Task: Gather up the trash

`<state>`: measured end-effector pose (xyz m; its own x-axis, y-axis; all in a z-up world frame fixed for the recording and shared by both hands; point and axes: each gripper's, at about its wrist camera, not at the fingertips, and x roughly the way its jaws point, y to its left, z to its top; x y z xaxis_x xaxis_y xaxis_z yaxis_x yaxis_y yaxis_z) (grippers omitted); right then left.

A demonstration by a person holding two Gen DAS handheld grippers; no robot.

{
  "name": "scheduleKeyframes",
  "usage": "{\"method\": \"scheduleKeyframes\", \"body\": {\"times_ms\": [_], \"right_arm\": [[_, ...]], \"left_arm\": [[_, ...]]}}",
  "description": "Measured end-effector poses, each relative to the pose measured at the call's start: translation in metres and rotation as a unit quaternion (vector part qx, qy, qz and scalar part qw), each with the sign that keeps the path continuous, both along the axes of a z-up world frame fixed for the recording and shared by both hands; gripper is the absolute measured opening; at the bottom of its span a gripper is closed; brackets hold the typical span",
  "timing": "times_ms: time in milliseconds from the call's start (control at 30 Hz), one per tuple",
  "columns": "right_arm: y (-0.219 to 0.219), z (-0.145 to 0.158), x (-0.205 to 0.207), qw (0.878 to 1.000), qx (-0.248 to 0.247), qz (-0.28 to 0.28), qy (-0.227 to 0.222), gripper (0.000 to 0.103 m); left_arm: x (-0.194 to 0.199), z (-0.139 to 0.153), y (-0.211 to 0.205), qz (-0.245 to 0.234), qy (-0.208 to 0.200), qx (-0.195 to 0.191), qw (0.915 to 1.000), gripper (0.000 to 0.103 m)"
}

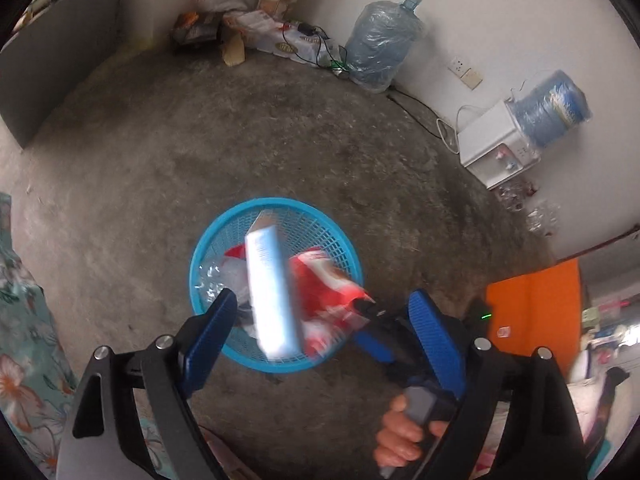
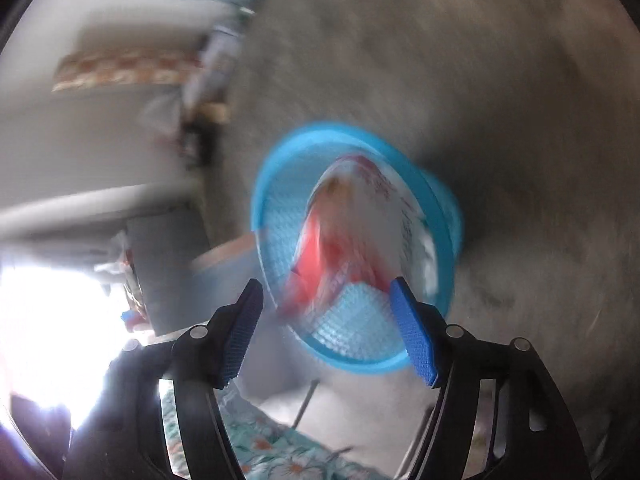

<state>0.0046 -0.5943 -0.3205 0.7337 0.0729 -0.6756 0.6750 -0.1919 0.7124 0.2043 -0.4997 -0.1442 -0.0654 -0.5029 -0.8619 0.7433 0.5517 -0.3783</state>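
A blue mesh basket (image 1: 224, 224) stands on the concrete floor. A light blue and white carton (image 1: 269, 292), blurred, is in the air over it, between my left gripper's open fingers and free of them. A red and white snack bag (image 1: 324, 280) and clear plastic (image 1: 216, 276) lie in the basket. My left gripper (image 1: 324, 300) is open just above the basket's near rim. My right gripper (image 2: 326, 292) is open, seen from the left wrist (image 1: 372, 340) beside the basket. In the blurred right wrist view the basket (image 2: 276, 184) holds the red and white bag (image 2: 344, 232).
Against the far wall stand a wrapped water jug (image 1: 380, 48), a white water dispenser (image 1: 500, 140) with a blue jug, bags and cables (image 1: 256, 32). A grey cabinet (image 1: 52, 60) is at the left. An orange mat (image 1: 536, 312) lies at the right. Floral cloth (image 1: 20, 320) is at the near left.
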Motion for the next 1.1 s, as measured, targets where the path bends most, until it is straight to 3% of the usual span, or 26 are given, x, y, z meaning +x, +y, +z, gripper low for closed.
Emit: {"method": "scheduleKeyframes", "body": {"times_ms": [200,367,567,667,800,967,1033,1100], "right_arm": [[0.019,0.01,-0.021,0.999,-0.014,0.01,-0.029,0.069],[0.03,0.036,-0.034,0.998,-0.05,0.023,-0.039,0.069],[0.061,0.101,-0.042,0.986,-0.147,0.063,-0.042,0.069],[0.088,0.15,-0.028,0.968,-0.216,0.116,-0.048,0.069],[0.152,0.228,-0.014,0.916,-0.344,0.194,-0.066,0.075],[0.245,0.306,-0.005,0.821,-0.498,0.264,-0.092,0.095],[0.284,0.331,-0.007,0.778,-0.551,0.284,-0.103,0.095],[0.32,0.349,-0.011,0.738,-0.591,0.306,-0.113,0.095]], "left_arm": [[0.007,0.028,0.032,0.014,-0.005,-0.041,0.9991,0.086],[0.004,0.082,0.08,0.032,-0.024,-0.095,0.9946,0.086],[-0.02,0.149,0.178,0.061,-0.08,-0.161,0.9818,0.086],[-0.04,0.176,0.239,0.095,-0.119,-0.18,0.9717,0.093],[-0.077,0.202,0.321,0.16,-0.198,-0.179,0.9503,0.097],[-0.119,0.215,0.402,0.229,-0.278,-0.14,0.9222,0.097],[-0.131,0.215,0.431,0.269,-0.293,-0.121,0.9092,0.097],[-0.147,0.213,0.462,0.322,-0.304,-0.107,0.8899,0.097]]}}
